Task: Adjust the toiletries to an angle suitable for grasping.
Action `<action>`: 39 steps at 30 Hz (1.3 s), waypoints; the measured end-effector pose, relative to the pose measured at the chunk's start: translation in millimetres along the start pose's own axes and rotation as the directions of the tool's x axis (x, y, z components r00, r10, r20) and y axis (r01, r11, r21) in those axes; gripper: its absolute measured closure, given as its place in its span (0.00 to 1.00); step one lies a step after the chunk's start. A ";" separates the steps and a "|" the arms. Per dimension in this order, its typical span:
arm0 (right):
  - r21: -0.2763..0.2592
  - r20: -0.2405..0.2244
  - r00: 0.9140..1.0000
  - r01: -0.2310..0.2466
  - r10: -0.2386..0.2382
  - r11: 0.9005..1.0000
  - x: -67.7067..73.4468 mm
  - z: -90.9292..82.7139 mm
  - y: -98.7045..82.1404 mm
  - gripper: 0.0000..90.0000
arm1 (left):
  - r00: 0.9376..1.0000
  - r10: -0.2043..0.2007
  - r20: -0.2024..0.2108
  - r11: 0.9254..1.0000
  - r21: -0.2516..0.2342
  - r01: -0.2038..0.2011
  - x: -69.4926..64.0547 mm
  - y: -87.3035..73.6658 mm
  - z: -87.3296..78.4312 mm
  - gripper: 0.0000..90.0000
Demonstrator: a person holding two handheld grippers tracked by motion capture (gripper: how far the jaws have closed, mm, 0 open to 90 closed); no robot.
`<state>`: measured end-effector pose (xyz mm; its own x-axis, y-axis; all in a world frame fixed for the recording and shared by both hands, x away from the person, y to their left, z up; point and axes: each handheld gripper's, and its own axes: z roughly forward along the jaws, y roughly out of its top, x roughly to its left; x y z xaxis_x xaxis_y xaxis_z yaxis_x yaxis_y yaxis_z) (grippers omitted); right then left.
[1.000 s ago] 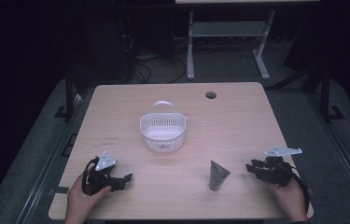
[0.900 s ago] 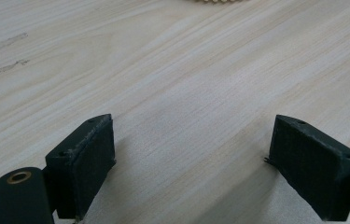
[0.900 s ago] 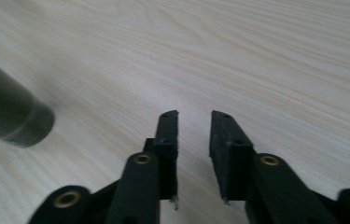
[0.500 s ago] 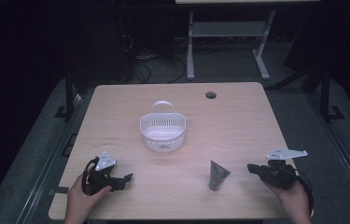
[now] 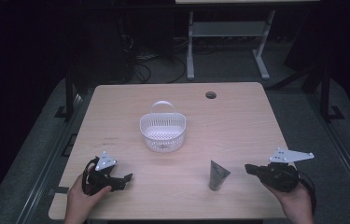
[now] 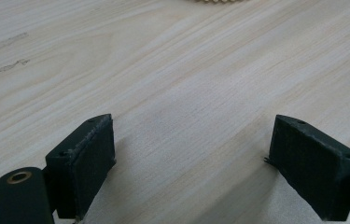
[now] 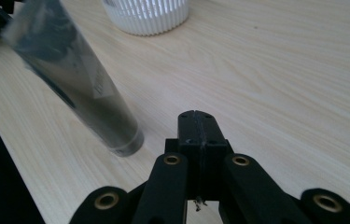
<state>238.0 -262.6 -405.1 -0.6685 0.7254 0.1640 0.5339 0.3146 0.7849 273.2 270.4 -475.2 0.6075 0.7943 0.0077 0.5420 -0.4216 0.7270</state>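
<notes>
1. Left gripper [image 5: 127, 178], at seven o'clock on the desk [image 5: 238, 116], rests with fingers [image 6: 88, 158] wide, empty, likely waiting.
2. Basket [image 5: 162, 132] sits mid-desk, probably the destination.
3. Tube [image 5: 218, 175] stands cap-down at five o'clock.
4. Right gripper [image 5: 248, 168], fingers pressed together, empty, points toward the tube.

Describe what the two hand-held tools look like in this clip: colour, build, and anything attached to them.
Both are matte black. The left tool and the right tool each carry a pale grey three-cornered plate on top, and a black cable loops from each body. The left gripper view shows thick rectangular pads with small screw holes. The right gripper view shows black linkage bars with brass-coloured pivot rivets. No sleeves are visible.
</notes>
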 end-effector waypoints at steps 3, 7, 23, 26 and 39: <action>-0.015 -0.013 1.000 0.009 -0.010 1.000 3.9 -4.0 2.2 1.00 | 1.000 0.000 -0.001 1.000 0.000 0.000 0.0 0.0 0.0 0.15; -0.035 -0.038 0.999 0.024 -0.025 0.999 10.9 -7.6 4.7 1.00 | 1.000 -0.003 -0.003 1.000 -0.001 0.003 0.0 0.0 0.0 0.15; -0.091 -0.122 0.989 0.068 -0.079 0.994 35.6 -19.5 7.1 1.00 | 1.000 -0.005 -0.005 1.000 -0.001 0.005 0.1 0.0 0.1 0.15; -0.100 -0.133 0.987 0.076 -0.088 0.992 38.9 -20.6 7.7 1.00 | 1.000 -0.006 -0.006 1.000 0.000 0.006 0.1 0.0 0.1 0.15; -0.117 -0.173 0.976 0.110 -0.129 0.987 54.7 -16.2 16.2 1.00 | 1.000 -0.004 -0.005 1.000 0.001 0.004 0.3 0.0 -0.1 0.15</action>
<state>201.7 -227.8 -373.7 -0.8114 0.5616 0.1622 0.3930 0.3187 0.8625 273.4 270.7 -475.1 0.6024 0.7982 0.0086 0.5449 -0.4191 0.7262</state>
